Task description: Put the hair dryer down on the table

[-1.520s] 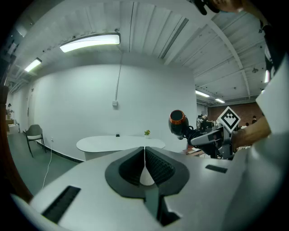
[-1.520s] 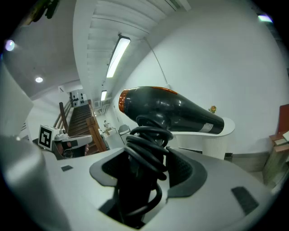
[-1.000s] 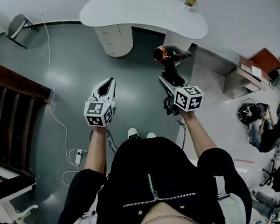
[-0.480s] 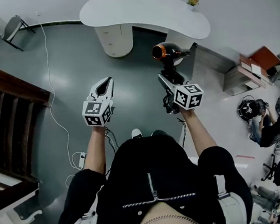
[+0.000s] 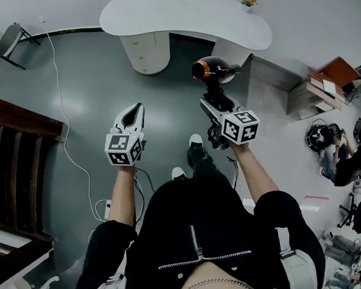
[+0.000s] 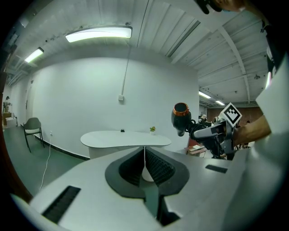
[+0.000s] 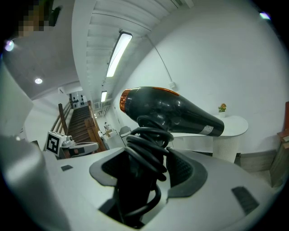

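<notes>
Gripping the hair dryer (image 7: 171, 110) by its handle with the right gripper (image 7: 145, 168), jaws pressed on either side of the handle and of the black cord (image 7: 146, 144) coiled round it. Holding it upright in the air, out in front of the body, barrel roughly level, orange-ringed rear end turned toward the left gripper (image 5: 135, 109). Not down on the table (image 5: 152, 11) yet: short of that curved white top, over the grey floor (image 5: 90, 86), and in the head view just below the table's near edge. Carrying nothing on the left side, with the jaws there closed together, pads meeting along a thin seam, pointed toward the same table. With both grippers at about the same height, apart from each other, arms stretched forward. Standing with one shoe (image 5: 194, 142) ahead of the other. Further off, toward the table's right end, a small potted plant (image 5: 246, 1); off to the left, by the wall, a chair (image 5: 10, 38).
</notes>
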Demonstrator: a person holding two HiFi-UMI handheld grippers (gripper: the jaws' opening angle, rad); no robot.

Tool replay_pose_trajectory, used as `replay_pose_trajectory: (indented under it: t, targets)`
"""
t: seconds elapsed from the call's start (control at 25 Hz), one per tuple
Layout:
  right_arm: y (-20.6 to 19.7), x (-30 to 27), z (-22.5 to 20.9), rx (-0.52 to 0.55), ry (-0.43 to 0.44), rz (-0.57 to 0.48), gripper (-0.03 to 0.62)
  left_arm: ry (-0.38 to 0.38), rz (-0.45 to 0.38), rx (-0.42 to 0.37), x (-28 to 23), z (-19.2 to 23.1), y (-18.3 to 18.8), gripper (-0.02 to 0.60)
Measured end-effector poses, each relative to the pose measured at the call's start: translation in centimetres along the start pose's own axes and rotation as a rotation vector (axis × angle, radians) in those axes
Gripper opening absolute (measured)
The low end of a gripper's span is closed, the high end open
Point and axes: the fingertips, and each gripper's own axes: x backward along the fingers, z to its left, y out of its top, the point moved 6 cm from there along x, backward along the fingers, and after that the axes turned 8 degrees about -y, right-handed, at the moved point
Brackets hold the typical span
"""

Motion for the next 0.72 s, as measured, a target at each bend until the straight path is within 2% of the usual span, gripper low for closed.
replay_pose_trajectory:
  t: [0.28, 0.72]
  targets:
    - [0.8, -3.1, -1.7, 0.008, 0.007, 0.01, 0.27, -0.015, 0.02, 0.008, -3.4, 1.3, 0.1, 0.025]
    - [5.4, -10.2, -5.7, 0.005, 0.048, 0.022, 0.27, 0.03, 0.04, 0.016, -10.0, 5.5, 2.9, 0.025]
